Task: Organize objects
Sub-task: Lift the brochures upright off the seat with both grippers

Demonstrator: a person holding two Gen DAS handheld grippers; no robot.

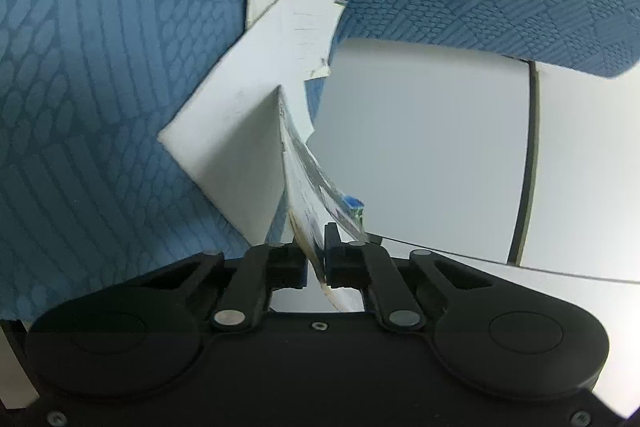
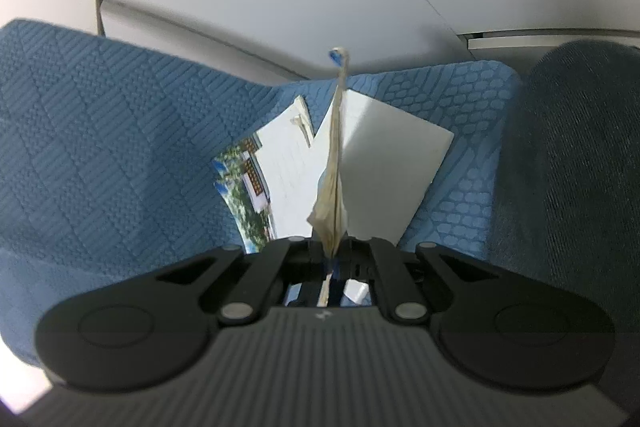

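While both the left gripper (image 1: 316, 259) and right gripper (image 2: 330, 251) pinch one thin printed sheet (image 1: 308, 179) edge-on, probably to keep it taut, loose papers (image 2: 280, 163) lie at twelve o'clock on the blue cushion (image 2: 120, 131).

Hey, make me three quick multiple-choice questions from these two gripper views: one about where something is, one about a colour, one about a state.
1. Where do the loose white sheet and the photo print lie?
A. on the patterned fabric
B. in a drawer
C. on a plate

2. What colour is the patterned fabric?
A. red
B. blue
C. yellow

3. What state is the left gripper in?
A. wide open, holding nothing
B. shut on a thin card seen edge-on
C. out of view

Answers:
1 A: both lie flat on the fabric in the right wrist view.
2 B: the woven surface is blue in both views.
3 B: the fingers pinch the thin card between them.
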